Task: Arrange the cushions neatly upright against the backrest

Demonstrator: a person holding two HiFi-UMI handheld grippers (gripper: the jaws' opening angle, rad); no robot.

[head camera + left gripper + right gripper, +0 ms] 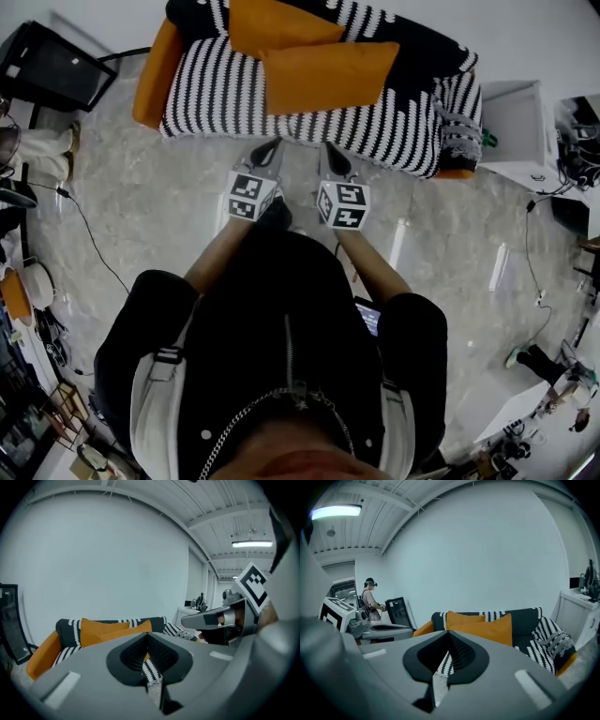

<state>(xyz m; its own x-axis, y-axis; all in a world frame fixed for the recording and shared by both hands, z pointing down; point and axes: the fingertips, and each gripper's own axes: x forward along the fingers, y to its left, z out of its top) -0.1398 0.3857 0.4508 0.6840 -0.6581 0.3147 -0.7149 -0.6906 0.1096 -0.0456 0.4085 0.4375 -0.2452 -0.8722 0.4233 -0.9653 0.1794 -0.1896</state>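
In the head view, the sofa [211, 98] is seen across the top of the frame. Two orange cushions are propped on its seat towards the backrest. The rear cushion [277, 23] is partly overlapped by the front cushion [328, 75], whose lower edge lies slanted. The left gripper [269, 153] and the right gripper [334, 157] are held side by side just short of the sofa's front edge. Open floor [159, 211] is left along that edge on both sides. A black screen [52, 66] stands off the sofa's left end and a white cabinet [516, 117] off its right end.

In the left gripper view, the jaws are seen pressed together with nothing between them. Beyond them the sofa's striped seat and both cushions are framed, and the right gripper is seen alongside.

In the right gripper view, the jaws are likewise closed and empty. The cushions are seen leaning at the sofa's backrest, the nearer one covering part of the other.
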